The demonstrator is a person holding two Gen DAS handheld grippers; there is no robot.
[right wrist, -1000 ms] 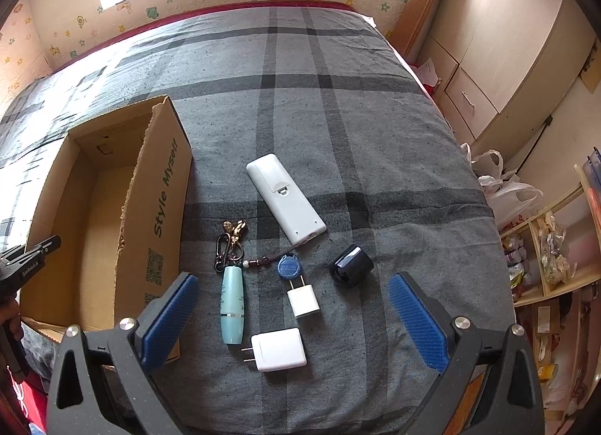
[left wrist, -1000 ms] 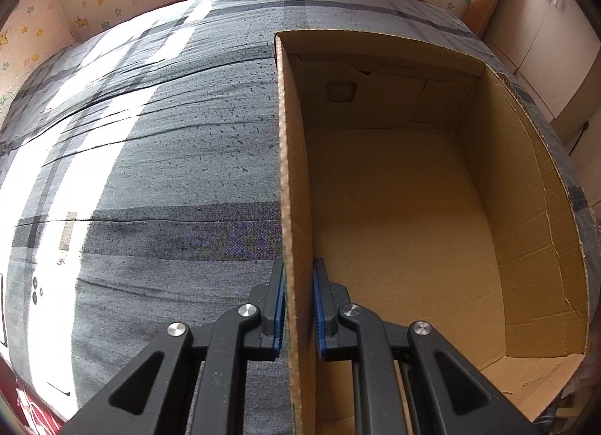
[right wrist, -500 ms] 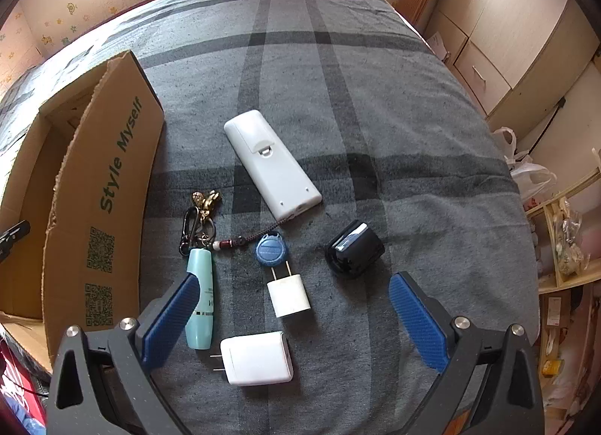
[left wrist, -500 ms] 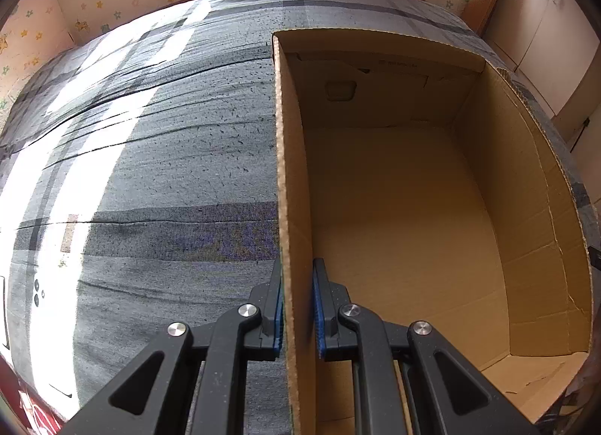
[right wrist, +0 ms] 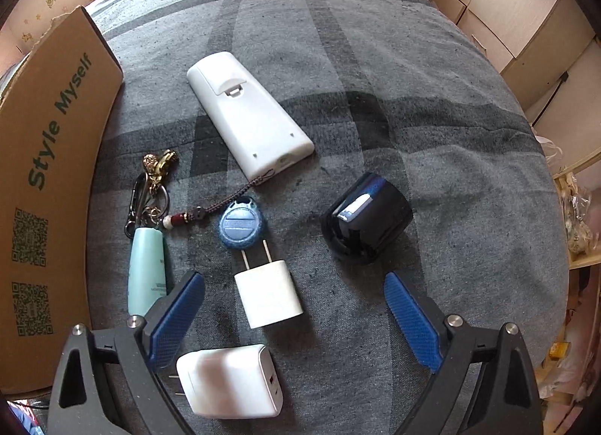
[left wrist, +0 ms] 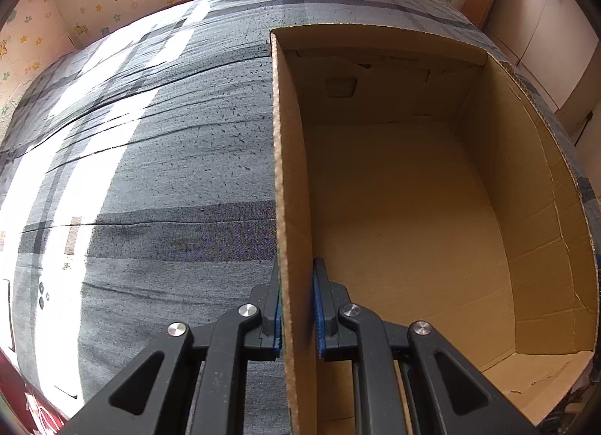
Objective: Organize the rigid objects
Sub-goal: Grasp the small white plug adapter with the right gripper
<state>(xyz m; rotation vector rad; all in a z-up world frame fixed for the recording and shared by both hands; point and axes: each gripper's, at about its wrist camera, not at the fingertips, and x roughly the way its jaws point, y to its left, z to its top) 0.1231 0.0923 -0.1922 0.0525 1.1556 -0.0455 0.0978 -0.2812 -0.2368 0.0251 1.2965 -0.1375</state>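
Note:
My left gripper point(left wrist: 296, 277) is shut on the left wall of the cardboard box point(left wrist: 291, 179), one pad on each side. The box interior point(left wrist: 405, 217) holds nothing. In the right wrist view my right gripper point(right wrist: 295, 292) hangs low over the bed, its jaws wide and closing. A small white charger point(right wrist: 268, 294) lies between the fingers, untouched. A bigger white charger point(right wrist: 229, 380) lies nearer the camera. Around them lie a blue round tag point(right wrist: 242, 224), a white remote point(right wrist: 249, 114), a black glossy object point(right wrist: 366, 219) and a mint tube point(right wrist: 146, 269) on a keyring point(right wrist: 152, 181).
Everything rests on a grey plaid bedcover point(right wrist: 375, 70). The box's outer wall point(right wrist: 49, 157), printed "Style Myself", stands at the left of the items. Cabinets point(right wrist: 533, 14) and a cluttered shelf point(right wrist: 578, 209) lie past the bed's right edge.
My right gripper has come down toward the items, which now look larger, and its jaws have narrowed a little. The left gripper keeps its hold on the box wall.

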